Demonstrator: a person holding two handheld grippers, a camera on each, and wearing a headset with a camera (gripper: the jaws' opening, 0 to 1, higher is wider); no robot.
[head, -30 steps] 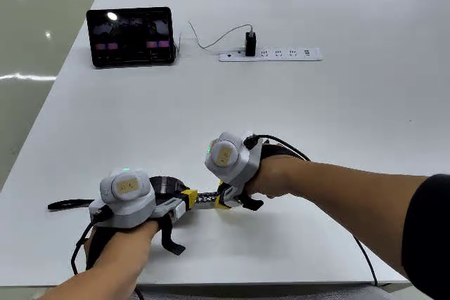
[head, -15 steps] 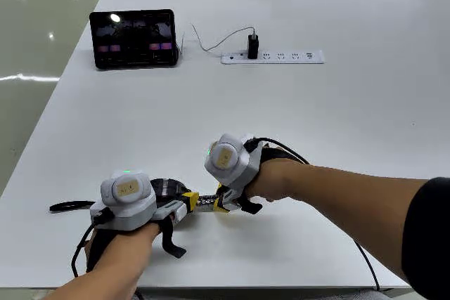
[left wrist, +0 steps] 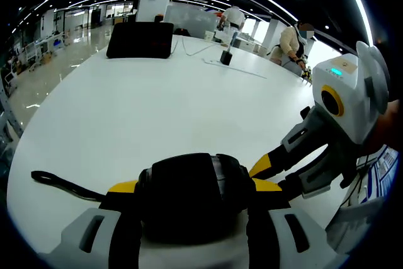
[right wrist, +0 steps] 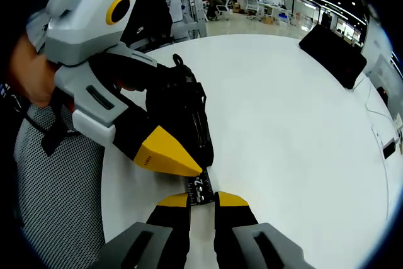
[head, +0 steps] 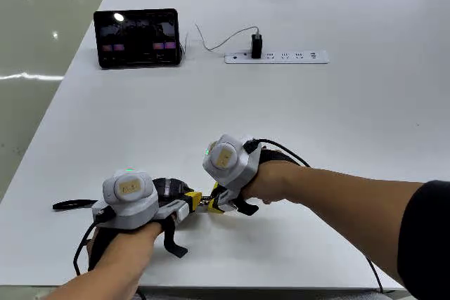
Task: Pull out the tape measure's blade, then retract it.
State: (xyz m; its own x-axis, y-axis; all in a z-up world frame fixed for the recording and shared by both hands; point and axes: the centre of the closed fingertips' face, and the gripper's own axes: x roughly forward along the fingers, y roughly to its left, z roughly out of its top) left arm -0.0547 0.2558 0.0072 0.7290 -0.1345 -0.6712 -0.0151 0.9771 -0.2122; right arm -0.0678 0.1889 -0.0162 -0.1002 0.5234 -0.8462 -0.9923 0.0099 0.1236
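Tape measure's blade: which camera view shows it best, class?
The right gripper view: the blade lies close, its numbers visible, between the right gripper's tips. The head view shows a short strip. The left gripper view has the case in front.

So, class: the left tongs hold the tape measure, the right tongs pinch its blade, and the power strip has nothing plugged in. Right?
No: the head view shows a charger plugged into the power strip. The rest holds: left tongs hold the tape measure, right tongs pinch its blade.
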